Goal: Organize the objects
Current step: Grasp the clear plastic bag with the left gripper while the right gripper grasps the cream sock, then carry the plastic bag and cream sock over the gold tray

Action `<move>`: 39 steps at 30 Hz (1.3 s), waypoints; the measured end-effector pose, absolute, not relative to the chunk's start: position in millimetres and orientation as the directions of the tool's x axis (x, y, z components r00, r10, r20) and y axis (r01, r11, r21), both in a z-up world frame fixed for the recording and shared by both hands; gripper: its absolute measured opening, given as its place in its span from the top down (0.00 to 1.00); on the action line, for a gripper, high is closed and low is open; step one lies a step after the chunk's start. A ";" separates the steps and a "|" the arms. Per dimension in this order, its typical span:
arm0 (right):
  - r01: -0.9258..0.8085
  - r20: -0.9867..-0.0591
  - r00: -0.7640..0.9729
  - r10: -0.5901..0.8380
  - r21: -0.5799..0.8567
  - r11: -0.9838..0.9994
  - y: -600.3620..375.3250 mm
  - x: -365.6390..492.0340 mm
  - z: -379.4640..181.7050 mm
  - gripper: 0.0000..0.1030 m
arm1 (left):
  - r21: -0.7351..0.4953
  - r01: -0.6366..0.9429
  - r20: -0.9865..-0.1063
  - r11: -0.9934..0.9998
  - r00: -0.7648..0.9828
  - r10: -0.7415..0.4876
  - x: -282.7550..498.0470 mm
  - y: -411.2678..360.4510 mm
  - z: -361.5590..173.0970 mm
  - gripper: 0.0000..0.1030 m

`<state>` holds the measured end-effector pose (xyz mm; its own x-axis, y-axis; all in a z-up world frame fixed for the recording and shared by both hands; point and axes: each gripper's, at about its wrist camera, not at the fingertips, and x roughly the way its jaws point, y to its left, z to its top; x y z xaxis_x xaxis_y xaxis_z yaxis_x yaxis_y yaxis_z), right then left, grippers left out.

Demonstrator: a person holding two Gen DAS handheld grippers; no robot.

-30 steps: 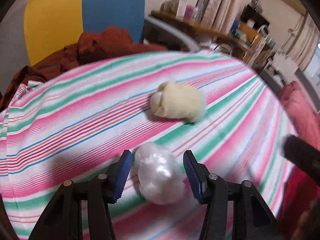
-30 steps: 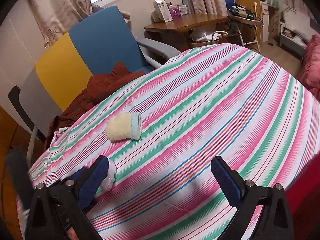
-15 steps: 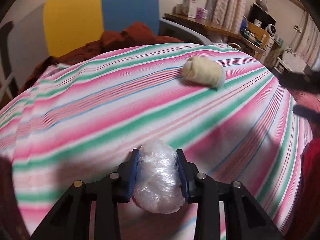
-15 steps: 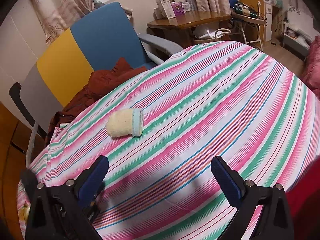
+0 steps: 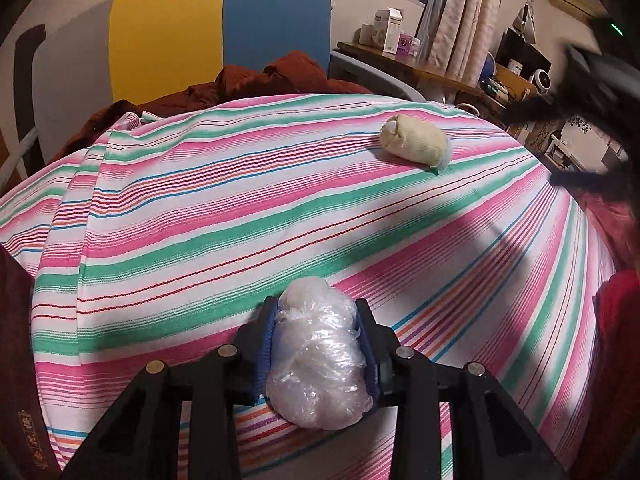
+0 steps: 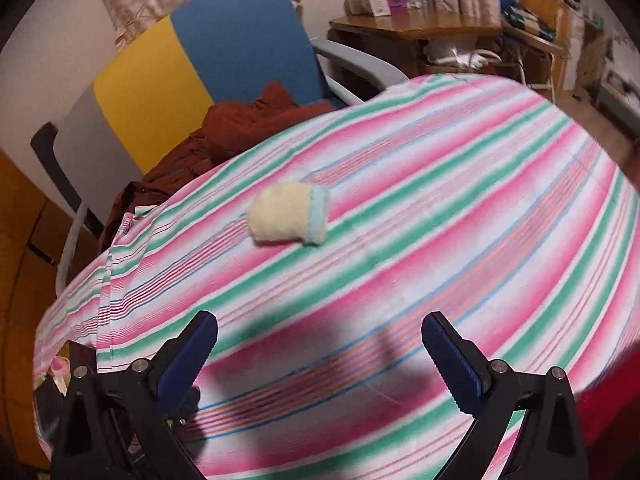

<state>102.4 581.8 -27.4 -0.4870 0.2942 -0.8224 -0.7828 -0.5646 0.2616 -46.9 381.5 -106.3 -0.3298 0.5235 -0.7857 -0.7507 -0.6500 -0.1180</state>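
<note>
My left gripper (image 5: 318, 326) is shut on a crumpled clear plastic bag ball (image 5: 316, 356) and holds it just above the striped cloth near the front. A rolled cream sock with a pale blue cuff (image 5: 416, 144) lies on the cloth at the far right; it also shows in the right wrist view (image 6: 288, 216), ahead and left of centre. My right gripper (image 6: 320, 344) is open and empty above the cloth, short of the sock. It shows blurred at the right edge of the left wrist view (image 5: 592, 128).
The striped pink, green and white cloth (image 5: 200, 220) covers the table. A yellow and blue chair (image 6: 188, 52) with a rust-brown garment (image 6: 240, 120) stands behind it. A wooden desk with boxes (image 6: 416, 24) is at the back right.
My left gripper closed on the plastic ball and drew back toward the front with it. My right gripper moved forward toward the sock, still open.
</note>
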 end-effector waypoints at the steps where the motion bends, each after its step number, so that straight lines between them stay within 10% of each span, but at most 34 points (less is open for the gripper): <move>1: -0.780 -0.821 -0.488 0.295 0.259 -0.570 584.2 95.8 -25.3 0.00 | -0.118 -0.751 -0.785 -0.650 -0.331 0.524 -46.4 381.2 -106.7 0.63; 16: -0.857 -0.916 -0.291 0.275 0.122 -0.501 665.0 -21.6 -83.3 0.01 | -0.161 -0.747 -0.771 -0.645 -0.314 0.555 -47.7 376.0 -108.0 0.63; 20: -0.828 -0.917 -0.304 0.259 0.120 -0.548 654.3 -19.7 -91.9 0.29 | -0.157 -0.747 -0.770 -0.646 -0.316 0.554 -47.9 376.4 -108.5 0.63; 39: -0.694 -0.943 -0.310 0.124 0.135 -0.707 551.6 48.0 -92.7 0.29 | -0.108 -0.735 -0.783 -0.670 -0.352 0.512 -30.6 359.0 -94.0 0.65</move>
<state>48.0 551.6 -92.7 -0.3096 0.1236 -0.9428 -0.6942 -0.7069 0.1353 -30.6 359.0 -94.0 -0.3523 0.5122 -0.7833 -0.7347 -0.6698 -0.1076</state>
